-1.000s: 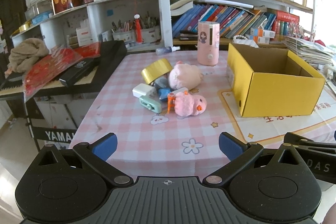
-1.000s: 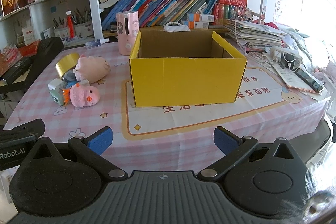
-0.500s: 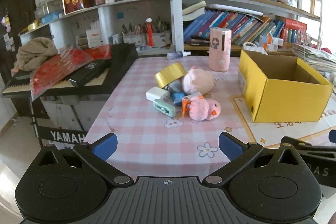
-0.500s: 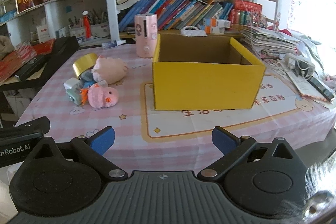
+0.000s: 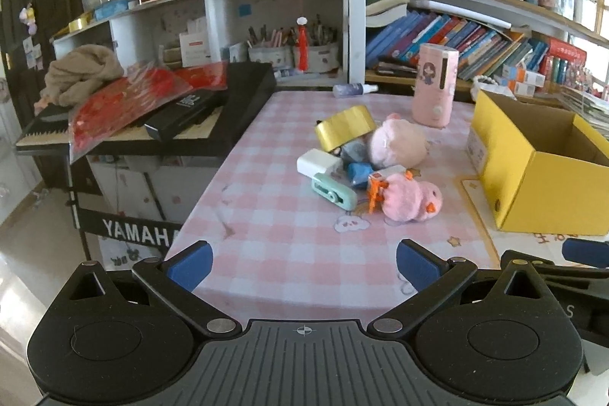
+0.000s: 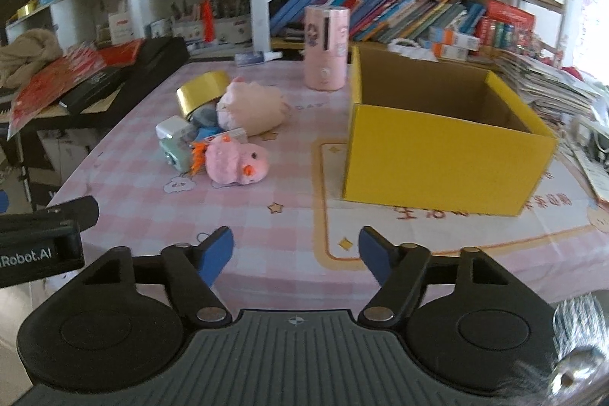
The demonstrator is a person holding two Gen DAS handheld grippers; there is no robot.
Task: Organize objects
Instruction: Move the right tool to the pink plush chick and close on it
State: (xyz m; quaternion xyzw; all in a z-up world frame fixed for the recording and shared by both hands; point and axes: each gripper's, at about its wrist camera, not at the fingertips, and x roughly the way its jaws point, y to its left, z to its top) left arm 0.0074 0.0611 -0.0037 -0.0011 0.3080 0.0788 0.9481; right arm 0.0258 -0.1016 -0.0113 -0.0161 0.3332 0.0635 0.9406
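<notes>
A pile of small objects lies on the pink checked tablecloth (image 5: 274,238): a pink plush chick (image 5: 413,202) (image 6: 236,160), a larger pink plush (image 5: 397,145) (image 6: 253,109), a gold tape roll (image 5: 344,128) (image 6: 201,94), a white charger (image 5: 318,164), a mint green gadget (image 5: 333,193) and a blue item (image 5: 359,174). An open empty yellow box (image 5: 540,174) (image 6: 445,147) stands to their right. My left gripper (image 5: 302,267) is open and empty at the table's near edge. My right gripper (image 6: 295,255) is open and empty, in front of the box's left corner.
A pink cylindrical device (image 5: 434,88) (image 6: 327,48) and a small spray bottle (image 5: 354,89) stand at the table's back. A black Yamaha keyboard (image 5: 160,124) with red packets borders the table's left. Bookshelves (image 5: 475,25) stand behind. Stacked papers (image 6: 548,82) lie right of the box.
Both grippers have swung left; the pile and box sit further right in both views. The right gripper's fingers have narrowed somewhat and it has come closer to the table.
</notes>
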